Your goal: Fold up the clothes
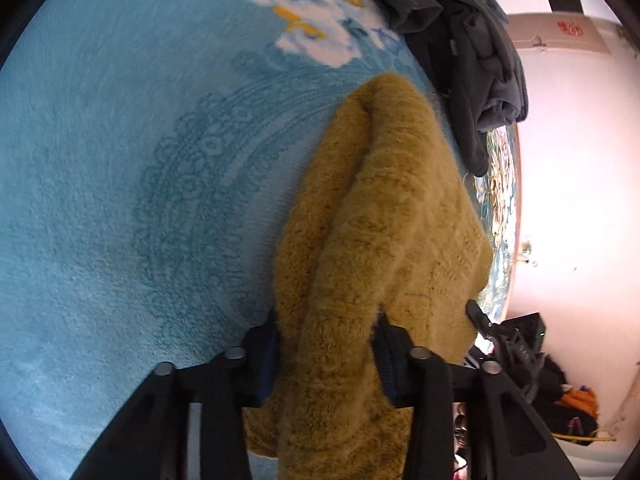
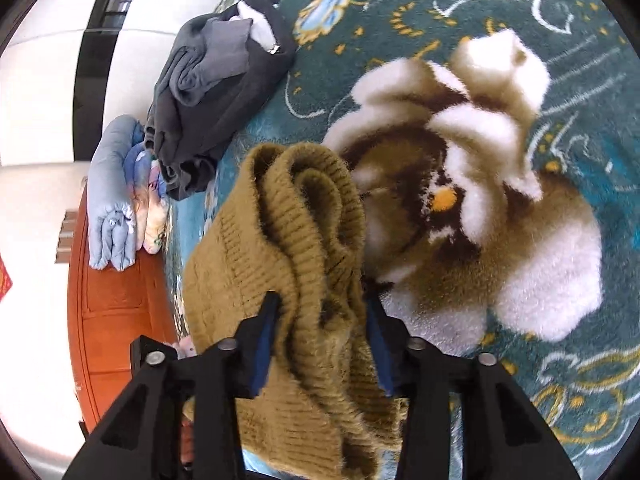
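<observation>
**Both grippers clamped on the mustard sweater**

Left gripper point(image 1: 326, 354) and right gripper point(image 2: 320, 346) each pinch a thick bunch of the mustard sweater point(image 1: 384, 216), hanging over the blue floral blanket point(image 1: 120, 160). It looks soft, fluffy and limp, probably sagging unless held at hem or shoulders. Its length runs away from the cameras, ribbed edge point(image 2: 308, 184) foremost.

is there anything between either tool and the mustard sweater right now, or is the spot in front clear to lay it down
Nothing separates them: the left tool and the right tool each have a bunched fold of the mustard sweater between their pads. Ahead, the floral blanket lies bare; the dark grey clothes pile sits off to one side.
</observation>
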The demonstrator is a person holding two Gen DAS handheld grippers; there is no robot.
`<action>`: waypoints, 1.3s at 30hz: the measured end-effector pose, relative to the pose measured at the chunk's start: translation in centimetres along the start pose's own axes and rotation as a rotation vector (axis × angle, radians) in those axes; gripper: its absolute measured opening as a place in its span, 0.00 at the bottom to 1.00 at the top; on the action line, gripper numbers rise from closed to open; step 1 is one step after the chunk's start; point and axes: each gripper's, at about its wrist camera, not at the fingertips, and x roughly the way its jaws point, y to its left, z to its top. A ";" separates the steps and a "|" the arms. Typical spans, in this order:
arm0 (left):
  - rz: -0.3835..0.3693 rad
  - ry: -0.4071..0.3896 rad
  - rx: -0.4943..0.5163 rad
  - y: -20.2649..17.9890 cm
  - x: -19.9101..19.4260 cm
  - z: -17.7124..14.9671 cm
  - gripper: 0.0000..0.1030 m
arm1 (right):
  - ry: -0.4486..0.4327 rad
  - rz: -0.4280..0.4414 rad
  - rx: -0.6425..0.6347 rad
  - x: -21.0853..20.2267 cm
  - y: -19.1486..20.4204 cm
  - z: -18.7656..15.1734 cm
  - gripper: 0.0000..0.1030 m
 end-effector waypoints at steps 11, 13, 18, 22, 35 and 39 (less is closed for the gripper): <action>0.018 -0.150 0.102 -3.9 -8.7 -5.2 0.30 | -0.013 0.026 -0.164 -3.3 8.0 -2.4 0.30; 0.000 -0.198 0.091 -2.1 -12.6 -6.8 0.30 | -0.006 0.039 -0.194 -3.5 9.9 -3.3 0.30; -0.006 -0.333 0.052 0.1 -19.1 -9.7 0.30 | 0.038 0.093 -0.304 -2.5 15.9 -6.1 0.30; 0.017 -0.444 -0.010 3.4 -25.0 -12.1 0.30 | 0.114 0.143 -0.403 0.5 21.2 -8.8 0.29; 0.224 -0.670 -0.239 15.3 -42.1 -16.8 0.31 | 0.446 0.305 -0.599 16.4 36.7 -20.0 0.29; 0.295 -0.710 -0.279 18.2 -46.3 -15.9 0.31 | 0.501 0.337 -0.656 19.7 40.6 -23.3 0.29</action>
